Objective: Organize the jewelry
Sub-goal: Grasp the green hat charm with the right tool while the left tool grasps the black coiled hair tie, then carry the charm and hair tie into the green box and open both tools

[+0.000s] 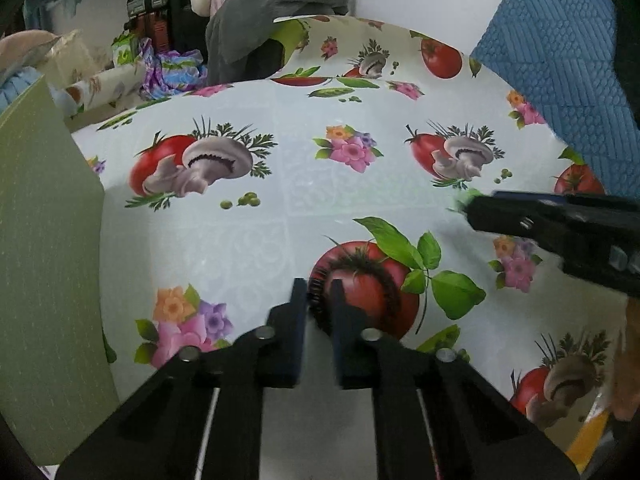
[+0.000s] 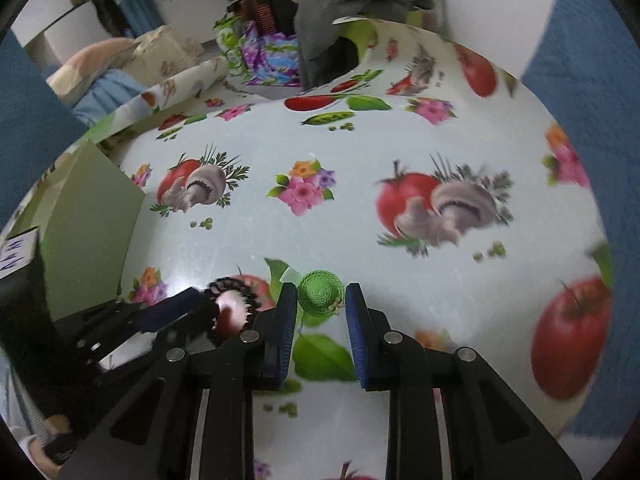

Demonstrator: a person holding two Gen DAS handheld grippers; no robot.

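Note:
A black beaded bracelet [image 1: 394,294] lies on a tomato print of the tablecloth. My left gripper [image 1: 317,286] is shut on its near left edge; the rest of the ring curves away to the right of the fingers. In the right wrist view the same left gripper [image 2: 204,300] comes in from the left, clamped on the bracelet [image 2: 240,289]. My right gripper [image 2: 321,292] is shut on a small round green thread-wound ornament [image 2: 318,302] with gold bits, held above the cloth. The left wrist view shows the right gripper [image 1: 470,210] at the right edge with the green ornament [image 1: 466,198] at its tip.
A pale green box wall [image 1: 48,240] [image 2: 92,232] stands at the left of the table. The round table wears a vegetable-and-flower cloth [image 1: 280,208]. Clothes and bags are piled beyond the far edge [image 1: 272,4]. A blue quilted cover [image 1: 560,52] lies at the right.

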